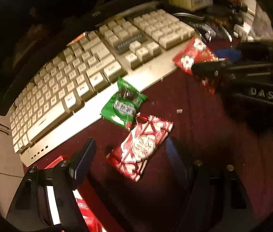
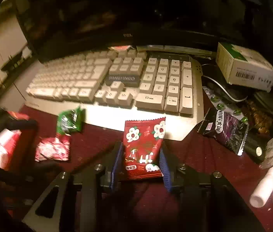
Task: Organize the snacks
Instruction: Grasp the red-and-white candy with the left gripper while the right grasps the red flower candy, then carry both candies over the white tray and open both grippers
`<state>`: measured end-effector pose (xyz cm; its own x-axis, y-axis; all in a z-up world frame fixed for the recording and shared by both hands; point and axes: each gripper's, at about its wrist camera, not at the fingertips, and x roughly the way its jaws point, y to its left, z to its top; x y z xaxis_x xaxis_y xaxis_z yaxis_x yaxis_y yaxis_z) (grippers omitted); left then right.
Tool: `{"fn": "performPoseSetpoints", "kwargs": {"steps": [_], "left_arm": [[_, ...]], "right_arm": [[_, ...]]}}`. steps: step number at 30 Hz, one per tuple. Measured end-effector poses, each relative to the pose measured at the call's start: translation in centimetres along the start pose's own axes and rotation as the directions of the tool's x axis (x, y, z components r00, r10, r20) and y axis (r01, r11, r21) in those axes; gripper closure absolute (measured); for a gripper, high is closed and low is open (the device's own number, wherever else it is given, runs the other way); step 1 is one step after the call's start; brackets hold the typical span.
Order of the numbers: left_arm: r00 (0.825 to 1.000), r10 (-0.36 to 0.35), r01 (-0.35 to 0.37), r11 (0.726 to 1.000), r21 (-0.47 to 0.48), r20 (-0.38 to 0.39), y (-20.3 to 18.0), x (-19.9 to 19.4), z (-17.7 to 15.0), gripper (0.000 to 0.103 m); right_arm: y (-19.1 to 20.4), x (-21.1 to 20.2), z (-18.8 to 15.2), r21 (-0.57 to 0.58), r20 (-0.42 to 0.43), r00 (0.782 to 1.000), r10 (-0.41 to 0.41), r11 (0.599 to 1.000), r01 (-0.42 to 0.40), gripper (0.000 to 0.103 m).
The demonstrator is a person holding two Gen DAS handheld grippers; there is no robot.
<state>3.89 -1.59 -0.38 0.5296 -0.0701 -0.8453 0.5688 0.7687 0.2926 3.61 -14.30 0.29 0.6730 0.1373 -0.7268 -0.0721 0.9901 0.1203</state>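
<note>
Dim, cluttered surface w/ keyboard (image 2: 117,81) as landmark: right tool (image 2: 142,160) clamps red flower packet (image 2: 143,148) just in front of it, left tool (image 1: 128,154) open over red-white packet (image 1: 140,145) — slick foil could slip.

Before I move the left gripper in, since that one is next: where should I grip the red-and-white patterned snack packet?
Grip the red-and-white patterned snack packet across its narrow middle, coming from above with the open left gripper. It lies flat on the maroon cloth, long sides already facing the fingers.
</note>
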Motion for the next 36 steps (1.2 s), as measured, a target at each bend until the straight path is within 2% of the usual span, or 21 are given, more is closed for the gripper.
{"fn": "performPoseSetpoints", "kwargs": {"steps": [3,6,7,8,9,11,13,16,19,22,28,36], "left_arm": [[0.998,-0.055,0.054,0.998,-0.035,-0.009,0.7,0.3,0.1,0.028],[0.993,-0.118,0.116,0.984,-0.132,-0.003,1.8,0.7,-0.4,0.028],[0.991,-0.137,0.134,0.977,-0.163,-0.005,2.1,0.7,-0.6,0.032],[0.984,-0.178,0.174,0.964,-0.201,-0.002,2.4,0.7,-0.8,0.045],[0.983,-0.181,0.179,0.960,-0.216,0.007,2.4,0.5,-0.9,0.053],[0.988,-0.151,0.152,0.969,-0.197,0.022,1.2,-0.3,-1.1,0.075],[0.995,-0.098,0.101,0.980,-0.171,0.030,-0.2,-0.8,-1.2,0.079],[0.988,-0.144,0.153,0.970,-0.189,0.060,-1.5,-1.6,-1.9,0.080],[0.989,-0.112,0.133,0.961,-0.244,0.097,-2.0,-2.8,-2.9,0.080],[0.980,-0.129,0.170,0.940,-0.296,0.153,-1.4,-4.5,-3.9,0.080],[0.972,-0.049,0.136,0.916,-0.377,0.231,0.5,-8.4,-7.2,0.080],[0.969,0.028,0.089,0.888,-0.451,0.246,2.8,-9.9,-10.3,0.080]], "right_arm": [[-0.8,-0.3,0.2,0.054,0.000,0.999,0.050,0.997,-0.050,0.070],[-1.1,-0.1,0.3,0.089,-0.006,0.998,0.069,0.994,-0.068,0.071],[-1.0,-0.1,0.3,0.089,-0.003,0.997,0.074,0.993,-0.074,0.072],[-0.9,-0.3,0.2,0.085,0.004,0.997,0.074,0.994,-0.074,0.073],[-0.8,-0.4,0.3,0.080,0.011,0.997,0.075,0.994,-0.075,0.074],[-0.6,-0.6,0.4,0.072,0.024,0.996,0.083,0.994,-0.084,0.076],[-0.7,-0.8,0.3,0.074,0.036,0.995,0.091,0.993,-0.094,0.078],[-0.5,-1.4,0.4,0.061,0.061,0.992,0.111,0.992,-0.115,0.082],[-0.1,-1.9,0.4,0.042,0.081,0.989,0.128,0.990,-0.131,0.083],[0.3,-2.3,0.4,0.024,0.089,0.984,0.156,0.987,-0.158,0.083],[1.5,-2.7,0.3,-0.028,0.096,0.971,0.218,0.976,-0.216,0.085],[3.2,-3.0,-0.2,-0.109,0.101,0.970,0.223,0.971,-0.212,0.087]]}}
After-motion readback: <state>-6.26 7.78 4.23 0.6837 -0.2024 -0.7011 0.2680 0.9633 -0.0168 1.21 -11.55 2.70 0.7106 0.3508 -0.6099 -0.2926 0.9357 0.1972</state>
